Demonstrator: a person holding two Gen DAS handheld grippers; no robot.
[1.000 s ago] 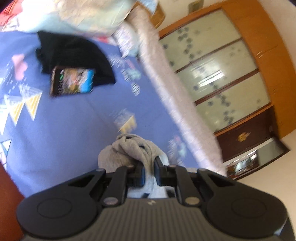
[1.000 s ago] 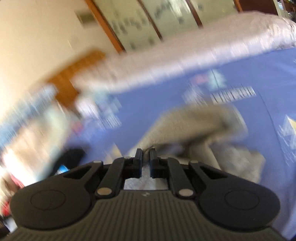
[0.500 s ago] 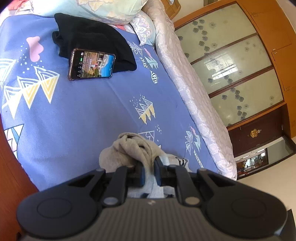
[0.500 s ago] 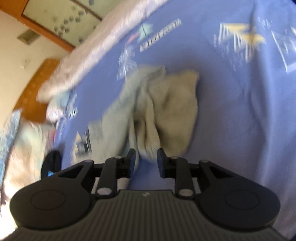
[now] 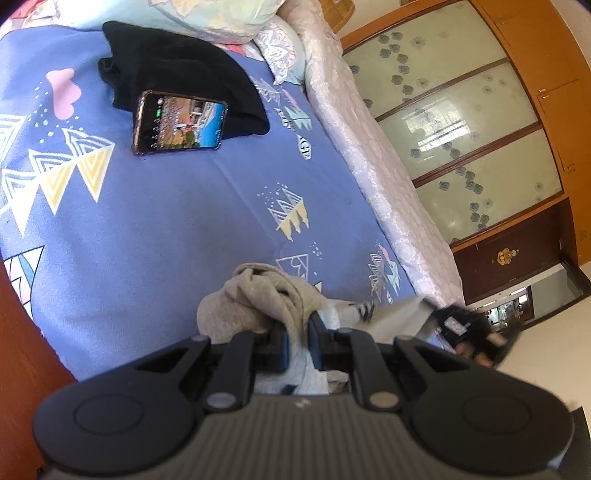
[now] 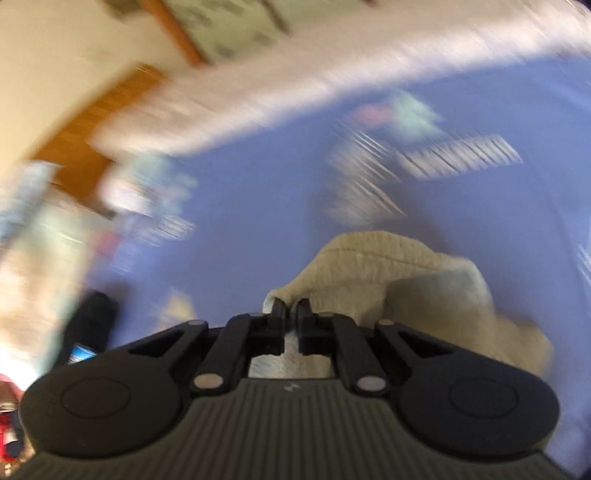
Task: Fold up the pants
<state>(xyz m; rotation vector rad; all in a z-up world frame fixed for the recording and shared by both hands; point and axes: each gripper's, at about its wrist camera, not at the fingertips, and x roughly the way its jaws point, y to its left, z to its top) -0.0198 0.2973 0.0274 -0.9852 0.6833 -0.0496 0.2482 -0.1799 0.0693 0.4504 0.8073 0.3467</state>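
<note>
Blue printed bedsheet (image 5: 155, 236), patterned with white and yellow triangles, covers the bed that carries everything, with a pale floral bed skirt along its far side and a wooden wardrobe with frosted flowered panels (image 5: 461, 155) behind that. Nearest in the left wrist view, the left gripper (image 5: 297, 341) is clenched on a fold of the crumpled grey knit pants (image 5: 258, 295), which lie bunched on the sheet near the bed's near edge; cloth fills the narrow gap between its fingers. Just beyond, toward the bed-skirt edge, the pants stretch out to the black right gripper (image 5: 469, 332), which shows only as a blur there. In the right wrist view, itself smeared by motion, the right gripper (image 6: 291, 310) has just been closing, and its jaws now pinch a rim of the same grey pants (image 6: 399, 280), the rest of the cloth heaped to the right of the fingers. Farther up the sheet a smartphone with a lit screen (image 5: 179, 123) lies flat, its upper edge resting on a folded black garment (image 5: 181, 70). Beyond the garment, at the head edge of the bed, sit pale floral pillows (image 5: 221, 14).
</note>
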